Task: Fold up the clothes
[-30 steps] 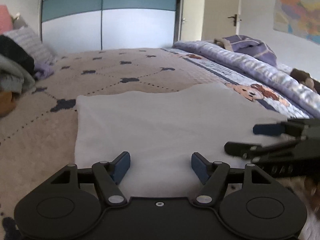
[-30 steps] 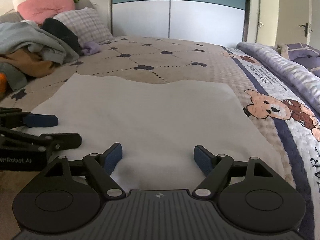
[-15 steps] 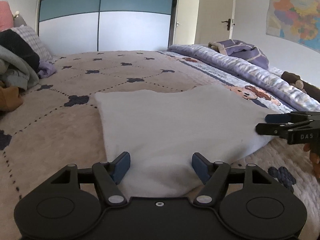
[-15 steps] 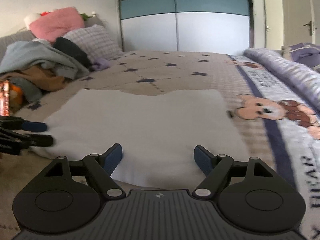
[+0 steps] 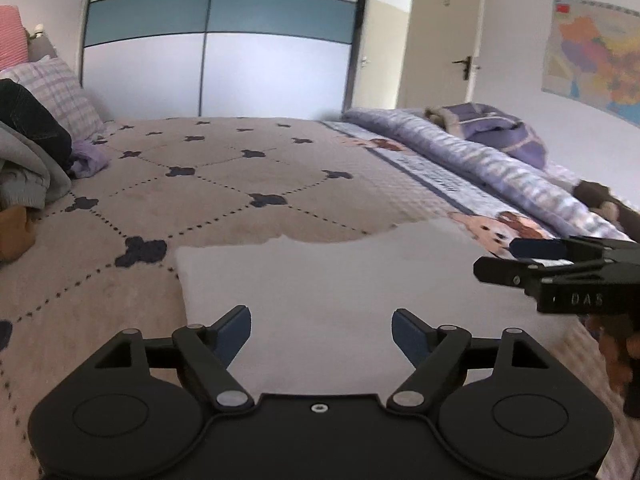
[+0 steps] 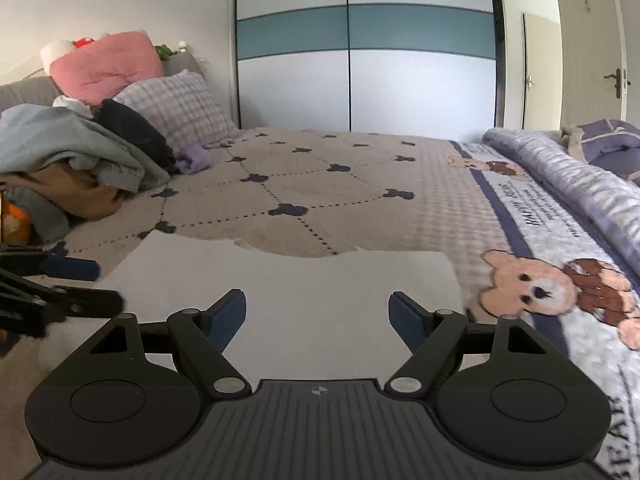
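A white garment [image 5: 340,292] lies flat on the bed [image 5: 248,184], well apart from the clothes pile [image 6: 72,160]. It looks soft, light and limp, best pinched at its near corners. The left gripper [image 5: 321,330] and right gripper [image 6: 317,314] hang beside each other at the garment's near edge, jaws wide and empty.
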`<act>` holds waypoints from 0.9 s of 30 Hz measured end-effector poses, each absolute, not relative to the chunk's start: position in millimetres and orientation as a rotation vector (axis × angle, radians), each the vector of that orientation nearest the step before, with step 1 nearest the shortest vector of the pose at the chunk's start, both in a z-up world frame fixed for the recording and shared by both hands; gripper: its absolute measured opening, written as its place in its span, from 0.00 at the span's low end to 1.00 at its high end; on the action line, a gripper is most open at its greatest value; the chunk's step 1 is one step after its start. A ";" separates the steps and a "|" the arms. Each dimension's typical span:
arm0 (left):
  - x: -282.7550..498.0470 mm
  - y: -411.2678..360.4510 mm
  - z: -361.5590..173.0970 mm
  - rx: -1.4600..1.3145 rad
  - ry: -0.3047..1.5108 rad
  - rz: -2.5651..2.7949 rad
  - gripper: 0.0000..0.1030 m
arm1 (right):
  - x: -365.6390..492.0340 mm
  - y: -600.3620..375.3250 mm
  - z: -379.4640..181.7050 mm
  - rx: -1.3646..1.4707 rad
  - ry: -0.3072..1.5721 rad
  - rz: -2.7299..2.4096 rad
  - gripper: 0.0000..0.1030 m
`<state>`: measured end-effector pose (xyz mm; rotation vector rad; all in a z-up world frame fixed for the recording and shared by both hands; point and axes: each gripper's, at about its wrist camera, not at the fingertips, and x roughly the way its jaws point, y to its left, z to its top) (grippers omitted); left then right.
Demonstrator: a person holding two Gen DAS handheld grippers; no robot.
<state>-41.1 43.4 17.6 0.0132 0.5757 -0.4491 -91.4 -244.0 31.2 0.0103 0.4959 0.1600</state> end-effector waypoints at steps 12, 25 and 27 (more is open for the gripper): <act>22.1 35.1 -9.0 -0.091 0.697 -0.338 0.74 | -27.0 -236.5 6.9 0.038 0.612 0.149 0.81; 0.0 54.4 -21.3 0.042 0.663 -0.332 0.74 | -34.1 -276.1 -12.3 0.069 0.684 0.150 0.79; -2.2 61.4 -20.4 0.036 0.661 -0.340 0.74 | -38.4 -276.3 -11.7 0.052 0.683 0.153 0.79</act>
